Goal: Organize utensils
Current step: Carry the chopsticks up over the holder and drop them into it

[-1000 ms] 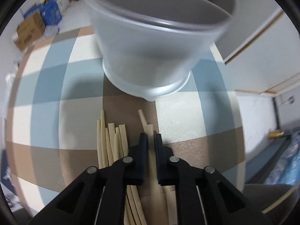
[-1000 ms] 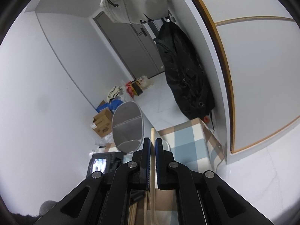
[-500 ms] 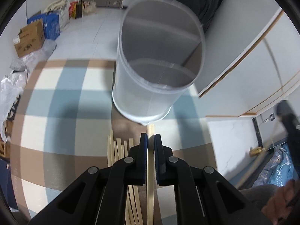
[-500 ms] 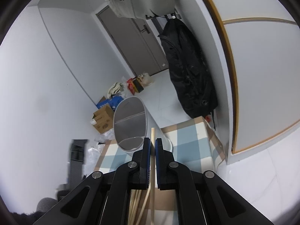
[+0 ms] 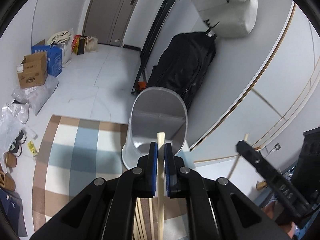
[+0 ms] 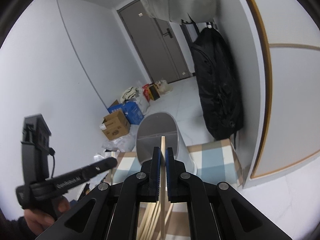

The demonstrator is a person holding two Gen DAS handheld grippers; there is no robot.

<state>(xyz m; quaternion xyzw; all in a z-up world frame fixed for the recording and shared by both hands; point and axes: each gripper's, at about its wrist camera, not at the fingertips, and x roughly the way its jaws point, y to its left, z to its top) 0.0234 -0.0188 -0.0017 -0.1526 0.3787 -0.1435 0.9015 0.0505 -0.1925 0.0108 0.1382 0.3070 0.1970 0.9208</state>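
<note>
Each gripper, left (image 5: pixel 159 150) and right (image 6: pixel 163 154), was clamped on one wooden chopstick (image 5: pixel 160 180), light, stiff and smooth; the divided holder (image 5: pixel 158 124) stood ahead.

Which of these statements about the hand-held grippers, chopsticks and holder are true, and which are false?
1. The left hand-held gripper is shut on a chopstick. True.
2. The right hand-held gripper is open and holds nothing. False: it is shut on a chopstick.
3. The grey holder has a divider inside. True.
4. The grey holder lies tipped on its side. False: it stands upright on the checked cloth.
5. More chopsticks lie on the cloth below the right hand-held gripper. True.
</note>
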